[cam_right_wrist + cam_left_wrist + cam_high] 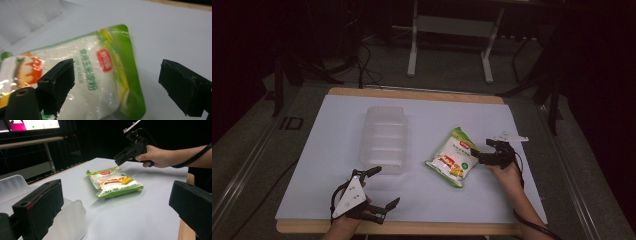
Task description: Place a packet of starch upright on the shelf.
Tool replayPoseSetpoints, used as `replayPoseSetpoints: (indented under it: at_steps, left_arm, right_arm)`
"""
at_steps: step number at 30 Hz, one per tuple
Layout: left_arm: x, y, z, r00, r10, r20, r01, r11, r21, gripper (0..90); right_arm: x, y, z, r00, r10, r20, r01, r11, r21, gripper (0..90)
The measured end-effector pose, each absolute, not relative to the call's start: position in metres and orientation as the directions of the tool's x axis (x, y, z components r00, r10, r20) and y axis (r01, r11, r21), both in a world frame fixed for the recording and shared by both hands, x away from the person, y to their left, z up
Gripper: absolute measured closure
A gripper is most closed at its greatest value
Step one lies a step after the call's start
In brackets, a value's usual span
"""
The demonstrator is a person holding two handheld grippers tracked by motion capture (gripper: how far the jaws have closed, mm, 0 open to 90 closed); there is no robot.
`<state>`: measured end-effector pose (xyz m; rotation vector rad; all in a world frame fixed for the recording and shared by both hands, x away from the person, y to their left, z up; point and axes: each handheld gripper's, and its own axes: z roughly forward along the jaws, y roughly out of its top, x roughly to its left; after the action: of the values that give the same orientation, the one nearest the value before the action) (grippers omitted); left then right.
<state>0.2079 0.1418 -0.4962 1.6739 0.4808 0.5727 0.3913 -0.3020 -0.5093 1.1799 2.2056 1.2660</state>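
- Centrally, a green-and-white plastic food pouch with red and orange printing [453, 158] lies flat on the white-topped bench with a pale wooden edge [337, 130]; every place below is given relative to this pouch.
- Just beside the pouch's right edge in the high view sits the right gripper [480, 157], held by the person's right hand [508, 172]; its black fingers [478, 156] reach to the pouch's edge, and whether they touch it cannot be told there.
- Seen from the right gripper view, that gripper's fingers are spread wide: one finger [58, 82] is over the pouch's white face, the other [183, 86] is off beyond its green border, over bare bench.
- From the left gripper view, the pouch [113, 181] rests with its green end seam toward the camera, and the right gripper [119, 160] hovers close above its far corner.
- Left of the pouch, near it but apart, a clear, ribbed plastic tray [383, 140] stands on the bench.
- Farther from the pouch, below the tray near the bench's front edge, the left gripper [384, 187] is held with its fingers released and wide apart, gripping nothing; a grey three-cornered plate [350, 196] sits on top of it.
- Beyond the bench, behind the pouch, a white metal frame [452, 37] stands on the grey floor.
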Motion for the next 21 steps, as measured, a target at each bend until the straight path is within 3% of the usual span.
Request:
replayPoseSetpoints:
  at_steps: [16, 20, 21]
  left_arm:
    - [0.21, 0.14, -0.498, 0.798, 0.595, 0.094, 0.015, -0.176, 0.984, 0.0]
    - [0.21, 0.139, -0.498, 0.799, 0.593, 0.094, 0.015, -0.177, 0.984, 0.0]
    - [0.21, 0.139, -0.498, 0.8, 0.592, 0.097, 0.013, -0.179, 0.984, 0.0]
  right_arm:
    - [0.401, -0.295, -0.535, -0.605, 0.775, 0.185, 0.582, 0.272, 0.766, 14.7]
    - [0.402, -0.292, -0.535, -0.613, 0.765, 0.196, 0.597, 0.286, 0.75, 23.3]
    - [0.4, -0.29, -0.533, -0.627, 0.761, 0.166, 0.581, 0.315, 0.751, 34.4]
